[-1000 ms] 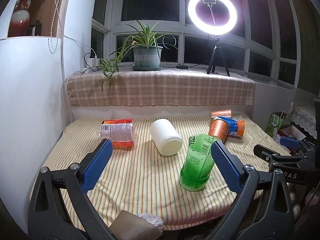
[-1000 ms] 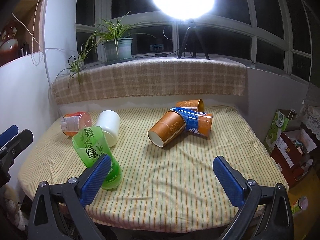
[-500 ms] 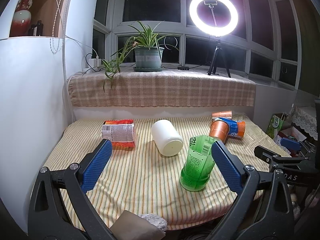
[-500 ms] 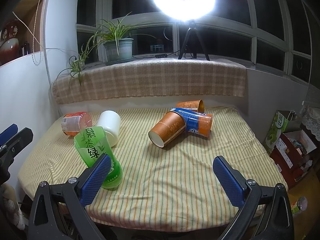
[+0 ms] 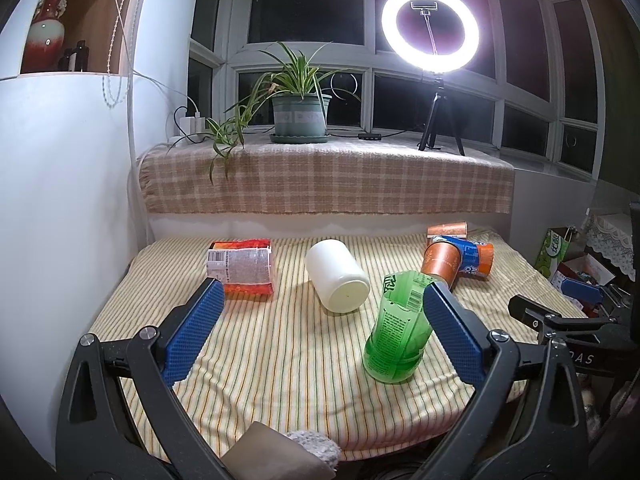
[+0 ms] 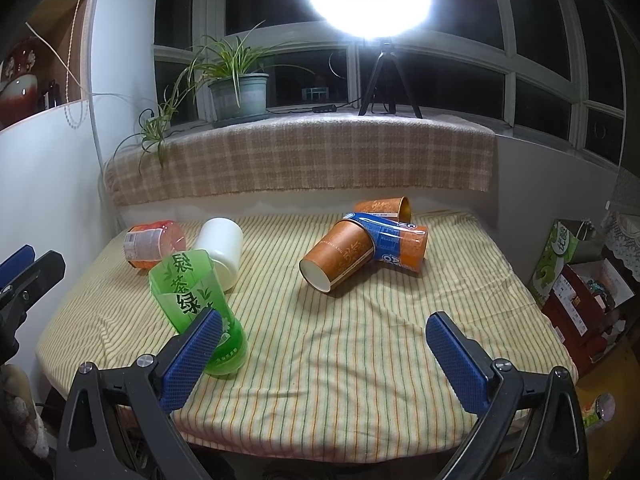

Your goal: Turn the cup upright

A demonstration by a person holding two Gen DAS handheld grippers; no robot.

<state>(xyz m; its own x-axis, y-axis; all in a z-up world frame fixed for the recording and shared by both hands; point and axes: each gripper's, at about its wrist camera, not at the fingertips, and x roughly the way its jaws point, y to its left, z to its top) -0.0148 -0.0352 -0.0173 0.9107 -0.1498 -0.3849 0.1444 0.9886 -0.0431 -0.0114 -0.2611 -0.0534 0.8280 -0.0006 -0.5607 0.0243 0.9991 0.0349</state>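
A white cup [image 5: 338, 276] lies on its side on the striped cloth, also in the right wrist view [image 6: 222, 250]. A green cut bottle cup [image 5: 398, 330] [image 6: 198, 308] stands tilted near the front edge. Orange paper cups [image 6: 340, 256] and a blue-orange cup [image 6: 394, 242] lie on their sides at the right [image 5: 442, 258]. My left gripper [image 5: 320, 316] is open and empty, held before the table. My right gripper [image 6: 320, 344] is open and empty near the front edge; it also shows in the left wrist view [image 5: 580, 296].
An orange-labelled clear bottle cup [image 5: 242, 266] lies on its side at the back left. A white wall [image 5: 60, 200] borders the left. A checked ledge [image 5: 328, 180] holds a potted plant [image 5: 300, 112] and a ring light [image 5: 430, 30]. Boxes [image 6: 580, 280] stand on the right.
Both views have shifted very slightly; the objects on the cloth have not moved and both grippers stay open.
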